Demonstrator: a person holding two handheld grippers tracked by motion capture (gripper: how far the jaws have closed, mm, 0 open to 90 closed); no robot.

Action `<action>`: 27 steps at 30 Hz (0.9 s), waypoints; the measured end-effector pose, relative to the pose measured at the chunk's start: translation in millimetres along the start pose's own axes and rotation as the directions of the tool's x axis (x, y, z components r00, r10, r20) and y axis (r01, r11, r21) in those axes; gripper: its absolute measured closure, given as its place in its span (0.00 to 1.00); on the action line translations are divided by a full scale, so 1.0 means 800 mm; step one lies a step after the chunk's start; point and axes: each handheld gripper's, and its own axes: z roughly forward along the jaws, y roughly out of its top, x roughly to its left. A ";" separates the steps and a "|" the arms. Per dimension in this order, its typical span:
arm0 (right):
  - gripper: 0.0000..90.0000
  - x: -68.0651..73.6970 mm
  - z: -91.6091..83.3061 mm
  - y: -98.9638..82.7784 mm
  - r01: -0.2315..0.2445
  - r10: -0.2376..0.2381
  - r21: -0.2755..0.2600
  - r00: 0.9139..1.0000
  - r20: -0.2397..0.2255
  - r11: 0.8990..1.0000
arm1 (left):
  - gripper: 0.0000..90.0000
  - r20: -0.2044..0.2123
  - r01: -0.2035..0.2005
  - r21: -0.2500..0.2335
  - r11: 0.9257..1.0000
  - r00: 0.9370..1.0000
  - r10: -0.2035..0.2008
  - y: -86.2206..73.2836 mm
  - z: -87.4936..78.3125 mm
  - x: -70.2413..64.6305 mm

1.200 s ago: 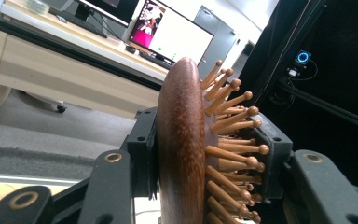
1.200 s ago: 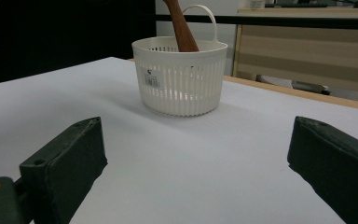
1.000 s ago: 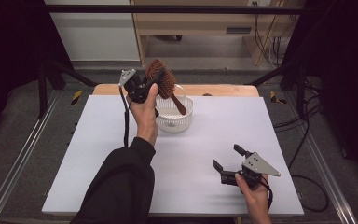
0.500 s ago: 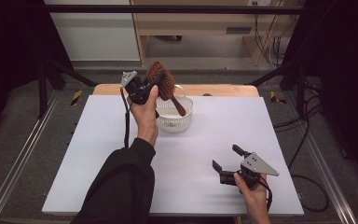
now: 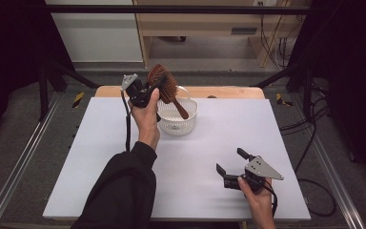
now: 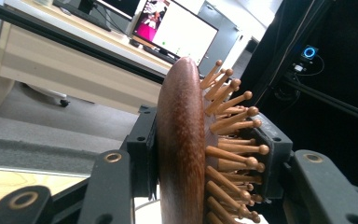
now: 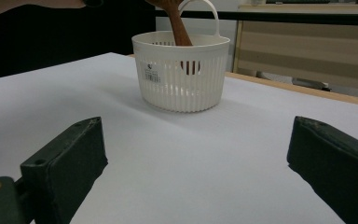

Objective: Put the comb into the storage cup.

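My left gripper [image 5: 151,90] is shut on the head of a brown wooden hairbrush [image 5: 162,83], held up above a white slatted basket [image 5: 171,124] at the table's back middle. The brush's handle [image 5: 180,108] slants down into the basket. In the left gripper view the brush head [image 6: 182,140] stands edge-on between the jaws, its wooden pins [image 6: 230,140] pressed against the right pad. My right gripper [image 5: 231,168] rests low near the table's front right, open, with nothing between its fingers. From the right gripper view the basket [image 7: 182,74] stands ahead with the brush handle [image 7: 177,28] dipping into it.
The white table top [image 5: 100,157] stretches wide around the basket, with a wooden edge [image 5: 228,92] at the back. A metal frame rail [image 5: 19,167] runs along the left. Cables [image 5: 310,143] lie on the floor at the right. A wooden desk [image 6: 51,70] with a monitor [image 6: 177,30] stands behind.
The left gripper with the hairbrush has stayed almost still above the basket. The right gripper has barely shifted.
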 end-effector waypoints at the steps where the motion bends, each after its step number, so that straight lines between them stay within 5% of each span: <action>1: 0.05 0.000 0.000 0.000 -0.001 0.001 0.000 1.000 -0.001 1.000 | 0.57 -0.001 0.003 0.000 1.000 1.000 -0.003 -0.001 0.000 0.001; 27: 0.06 -0.002 -0.001 0.000 -0.012 0.012 -0.001 1.000 -0.006 1.000 | 0.57 -0.014 -0.003 0.013 1.000 1.000 0.003 -0.014 0.007 0.004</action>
